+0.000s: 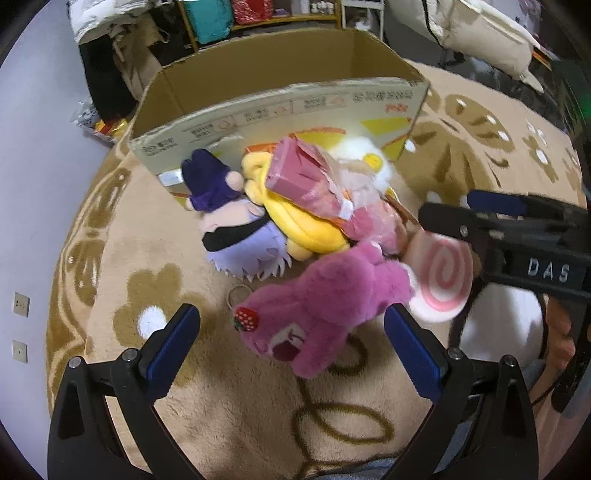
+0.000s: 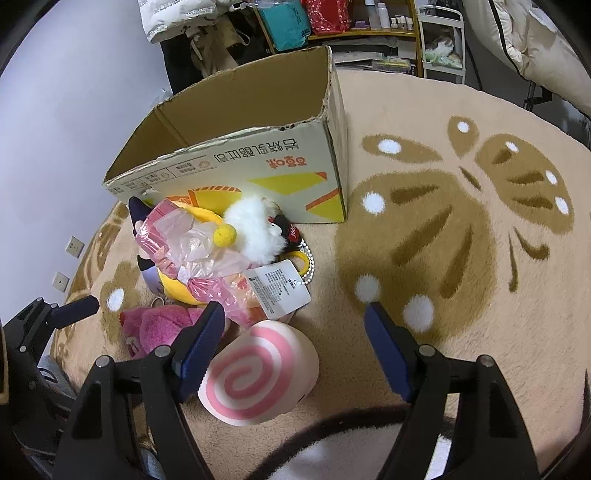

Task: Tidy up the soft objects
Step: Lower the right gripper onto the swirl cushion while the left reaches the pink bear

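Observation:
A pink plush bear (image 1: 314, 306) with a strawberry patch lies on the rug between the fingers of my left gripper (image 1: 291, 314), which is open and not pressing it. A pink-and-white swirl roll cushion (image 2: 255, 376) sits between the fingers of my right gripper (image 2: 294, 309). That gripper is open; its left pad is beside the roll and the right pad stands well clear. Behind them is a pile: a purple plush (image 1: 221, 206), a yellow plush (image 1: 299, 221), a pink plastic-wrapped toy (image 2: 192, 243) and a white fluffy toy (image 2: 255, 225). An open cardboard box (image 2: 229, 136) stands just beyond.
Everything rests on a beige rug (image 2: 443, 229) with a brown butterfly and flower pattern. A wall with sockets (image 1: 20, 304) runs along the left. Shelves (image 2: 332, 22) with bags and bottles stand behind the box, and cream bedding (image 2: 535, 44) hangs at the far right.

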`<state>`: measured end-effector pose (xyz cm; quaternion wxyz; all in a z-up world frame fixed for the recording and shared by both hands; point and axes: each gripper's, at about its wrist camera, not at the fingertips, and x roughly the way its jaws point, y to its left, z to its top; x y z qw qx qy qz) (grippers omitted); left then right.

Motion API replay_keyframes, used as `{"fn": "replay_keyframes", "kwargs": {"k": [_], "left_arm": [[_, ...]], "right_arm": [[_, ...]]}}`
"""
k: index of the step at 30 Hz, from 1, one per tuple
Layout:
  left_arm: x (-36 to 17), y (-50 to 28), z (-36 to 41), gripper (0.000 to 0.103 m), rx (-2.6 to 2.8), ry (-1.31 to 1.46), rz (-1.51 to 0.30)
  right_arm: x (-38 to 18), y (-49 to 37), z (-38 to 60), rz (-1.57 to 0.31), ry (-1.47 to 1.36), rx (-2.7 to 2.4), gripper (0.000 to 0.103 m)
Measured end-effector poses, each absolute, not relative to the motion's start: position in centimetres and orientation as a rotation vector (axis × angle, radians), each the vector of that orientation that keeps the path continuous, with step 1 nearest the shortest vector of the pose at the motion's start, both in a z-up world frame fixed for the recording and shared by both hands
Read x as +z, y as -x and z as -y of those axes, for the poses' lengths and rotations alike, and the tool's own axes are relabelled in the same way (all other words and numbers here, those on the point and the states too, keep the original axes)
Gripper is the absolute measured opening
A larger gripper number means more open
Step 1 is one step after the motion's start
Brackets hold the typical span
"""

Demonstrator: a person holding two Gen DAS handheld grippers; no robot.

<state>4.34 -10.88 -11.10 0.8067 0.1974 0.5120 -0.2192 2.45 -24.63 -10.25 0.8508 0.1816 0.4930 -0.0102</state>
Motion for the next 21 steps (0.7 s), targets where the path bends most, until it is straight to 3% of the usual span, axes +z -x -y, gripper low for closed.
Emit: {"fn": "replay_keyframes", "kwargs": {"k": [14, 21], "left_arm": [[-13.7, -5.0, 12.0, 0.099, -0.418, -0.548, -1.120], [-15.0, -5.9, 12.4, 0.099, -0.395, -0.579, -1.129]], "right_arm": [[-11.8, -2.8, 24.1, -1.107, -0.390, 0.001, 0.082], [-12.5, -3.1, 23.7, -1.143, -0.413, 0.027, 0.072]]}}
